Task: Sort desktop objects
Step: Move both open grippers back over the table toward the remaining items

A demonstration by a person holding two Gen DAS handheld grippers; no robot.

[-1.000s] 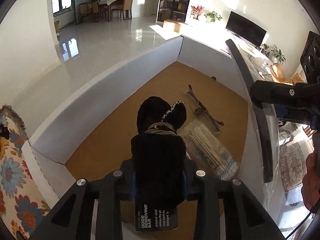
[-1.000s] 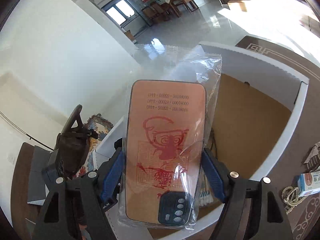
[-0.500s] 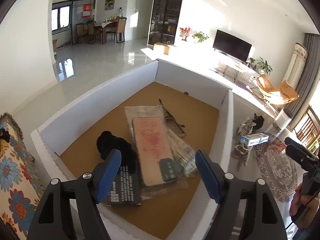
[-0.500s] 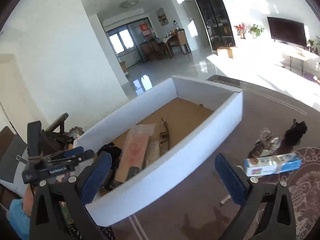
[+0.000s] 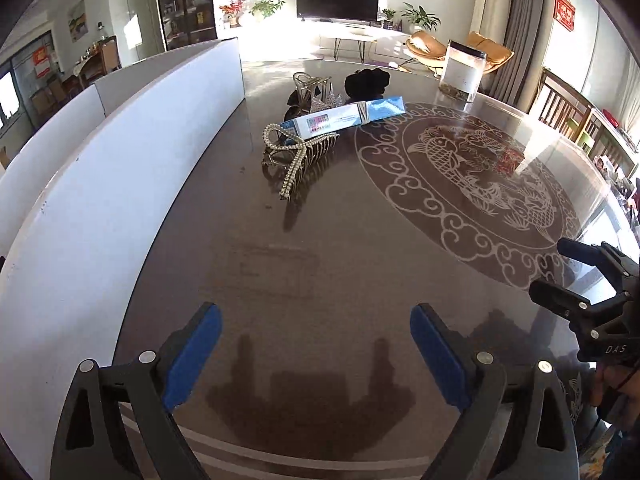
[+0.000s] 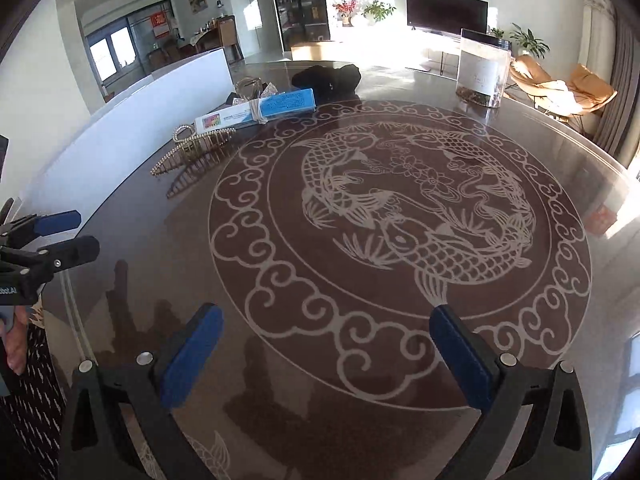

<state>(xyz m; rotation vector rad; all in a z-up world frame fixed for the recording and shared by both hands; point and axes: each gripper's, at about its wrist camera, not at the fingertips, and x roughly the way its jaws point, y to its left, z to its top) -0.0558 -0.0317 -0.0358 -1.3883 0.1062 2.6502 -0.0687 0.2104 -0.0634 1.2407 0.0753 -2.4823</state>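
On the round glass table lie a pearl-trimmed hair claw, a blue-and-white flat box with a band around it, a second clear hair clip and a black fabric item. They also show in the right wrist view: claw, box, black item. My left gripper is open and empty, low over the table, well short of the claw. My right gripper is open and empty over the fish pattern.
The white-walled sorting box stands along the left of the table; its inside is hidden. A clear lidded container stands at the far edge, also in the right wrist view. Each gripper shows at the other view's edge.
Both grippers let go of their items in the box, the black packet and the bagged phone case. Both have swung out of the box and now face the table, open and empty.
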